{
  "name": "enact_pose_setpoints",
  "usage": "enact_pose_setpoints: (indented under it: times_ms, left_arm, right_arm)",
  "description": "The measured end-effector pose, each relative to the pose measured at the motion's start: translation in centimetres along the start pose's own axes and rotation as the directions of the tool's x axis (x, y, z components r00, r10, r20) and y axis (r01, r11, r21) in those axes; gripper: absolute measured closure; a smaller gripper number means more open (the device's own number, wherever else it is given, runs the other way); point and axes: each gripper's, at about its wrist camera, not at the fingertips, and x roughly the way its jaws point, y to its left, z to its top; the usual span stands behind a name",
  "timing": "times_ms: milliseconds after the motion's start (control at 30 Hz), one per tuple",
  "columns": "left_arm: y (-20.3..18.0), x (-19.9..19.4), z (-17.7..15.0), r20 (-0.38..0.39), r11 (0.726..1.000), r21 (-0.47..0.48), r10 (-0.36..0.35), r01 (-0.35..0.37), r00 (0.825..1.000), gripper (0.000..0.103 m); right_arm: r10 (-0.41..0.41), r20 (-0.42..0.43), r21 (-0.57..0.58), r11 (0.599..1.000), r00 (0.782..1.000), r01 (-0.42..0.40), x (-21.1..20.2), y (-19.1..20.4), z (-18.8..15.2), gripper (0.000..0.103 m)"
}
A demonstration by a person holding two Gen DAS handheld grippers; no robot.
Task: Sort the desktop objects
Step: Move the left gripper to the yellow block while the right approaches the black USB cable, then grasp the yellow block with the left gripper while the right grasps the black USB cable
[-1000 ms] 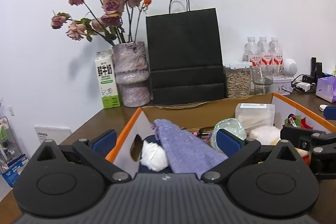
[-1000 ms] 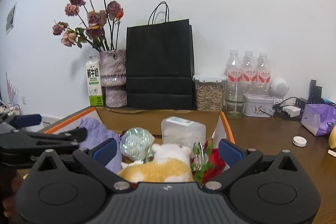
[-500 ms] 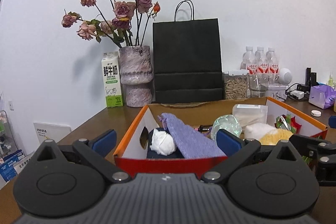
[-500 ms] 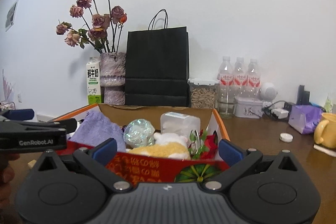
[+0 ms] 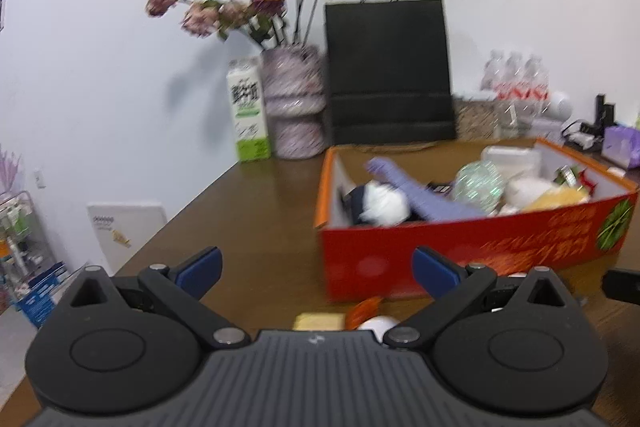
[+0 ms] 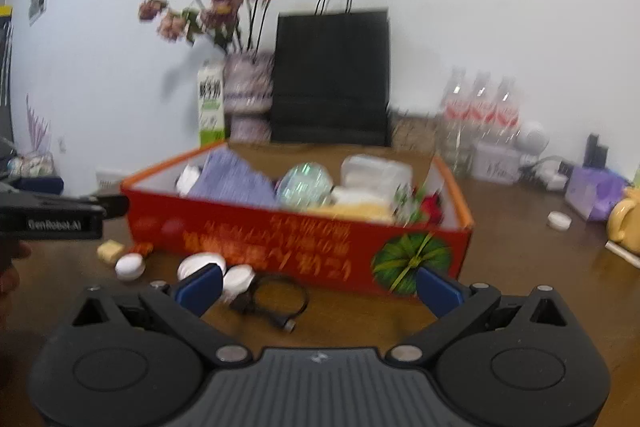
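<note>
Two grippers, both wide open and empty, short of a full red box.

Lowest in frame, the right gripper (image 6: 318, 285) hangs with jaws spread over a black cable (image 6: 276, 303) and white caps (image 6: 202, 263), touching none; the left gripper (image 5: 316, 273) gapes above a yellow block (image 5: 318, 321), its contact hidden. Mid-frame, the box (image 6: 280, 243) sits heaped. At upper left stand vase (image 6: 248, 95) and bag (image 6: 332, 75). Risk, I'd say: blur suggests quick movement, so a finger could scatter the caps.

Red box (image 6: 304, 247) on table, filled; white caps (image 6: 202, 264), black cable (image 6: 276, 301) loose before it
</note>
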Motion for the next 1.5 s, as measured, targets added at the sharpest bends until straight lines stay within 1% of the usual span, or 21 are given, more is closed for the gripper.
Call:
enact_pose_setpoints:
  times_ms: [100,267,433,500,633,767,833,867,900,967,1133,1167,1200,1333,1400,1433,1500]
  left_arm:
    - [1.2,0.7,-0.5,-0.056,1.000,0.011,0.009,-0.008,0.998,0.000]
    - [1.9,2.2,-1.0,-0.149,1.000,0.018,-0.019,0.022,0.989,0.000]
    - [1.3,3.8,-1.5,-0.223,0.998,0.032,-0.047,0.056,0.974,0.000]
    - [1.5,4.1,-1.5,-0.230,0.997,0.014,-0.068,0.073,0.971,0.000]
    - [2.2,4.7,-1.4,-0.243,0.998,-0.033,-0.067,0.061,0.968,0.000]
    - [3.6,4.8,-1.3,-0.252,0.994,-0.095,-0.071,0.048,0.965,0.000]
    - [3.8,5.1,-1.5,-0.272,0.995,-0.097,-0.064,0.039,0.960,0.005]
    - [3.8,5.3,-1.6,-0.284,0.994,-0.097,-0.070,0.044,0.956,0.011]
    - [3.8,5.4,-1.7,-0.298,0.994,-0.099,-0.082,0.054,0.951,0.014]
    - [3.7,5.3,-1.6,-0.293,0.994,-0.094,-0.087,0.062,0.952,0.017]
    - [3.7,5.3,-1.7,-0.289,0.992,-0.100,-0.104,0.078,0.952,0.017]
    - [3.6,5.3,-1.7,-0.289,0.992,-0.098,-0.106,0.080,0.951,0.019]
    - [3.5,5.4,-1.7,-0.288,0.992,-0.096,-0.107,0.083,0.952,0.023]
    - [3.3,5.1,-1.6,-0.278,0.991,-0.084,-0.125,0.105,0.953,0.031]
    - [3.2,5.0,-1.6,-0.273,0.990,-0.083,-0.135,0.117,0.952,0.038]
    - [3.1,5.0,-1.6,-0.271,0.989,-0.082,-0.141,0.123,0.952,0.039]
    - [3.0,5.0,-1.5,-0.267,0.988,-0.079,-0.149,0.133,0.952,0.048]
  right_arm:
    - [-0.019,-0.039,-0.019,1.000,0.999,0.019,0.8,0.8,-0.2,0.000]
    - [-0.043,-0.123,-0.019,0.999,0.992,0.041,2.8,1.4,0.0,0.000]
    - [-0.025,-0.196,0.014,1.000,0.980,0.028,4.9,1.0,0.2,0.000]
    - [-0.012,-0.217,0.021,1.000,0.976,0.017,5.6,1.1,0.3,0.000]
    - [0.003,-0.255,0.028,1.000,0.967,0.004,6.7,1.3,0.4,0.000]
    - [0.009,-0.255,0.025,1.000,0.967,-0.003,7.2,1.6,0.6,0.000]
    - [0.011,-0.256,0.023,1.000,0.967,-0.005,7.4,1.8,0.7,0.000]
    - [0.012,-0.256,0.023,1.000,0.967,-0.007,7.5,1.8,0.7,0.000]
    - [0.013,-0.256,0.022,1.000,0.967,-0.008,7.6,1.9,0.8,0.000]
    - [0.014,-0.256,0.021,1.000,0.966,-0.009,7.7,2.0,0.9,0.000]
    - [0.010,-0.257,0.022,1.000,0.966,-0.005,7.9,2.1,1.0,0.000]
    - [0.008,-0.257,0.021,1.000,0.966,-0.003,7.9,2.2,1.0,0.000]
    - [0.007,-0.257,0.021,1.000,0.966,-0.002,7.9,2.2,1.0,0.000]
    - [0.010,-0.257,0.021,1.000,0.966,-0.005,8.0,2.2,1.0,0.000]
    - [0.015,-0.257,0.019,1.000,0.966,-0.011,8.0,2.2,1.0,0.000]
    - [0.019,-0.257,0.017,1.000,0.966,-0.015,8.0,2.3,1.0,0.000]
    - [0.028,-0.256,0.013,1.000,0.966,-0.026,8.0,2.4,1.0,0.000]
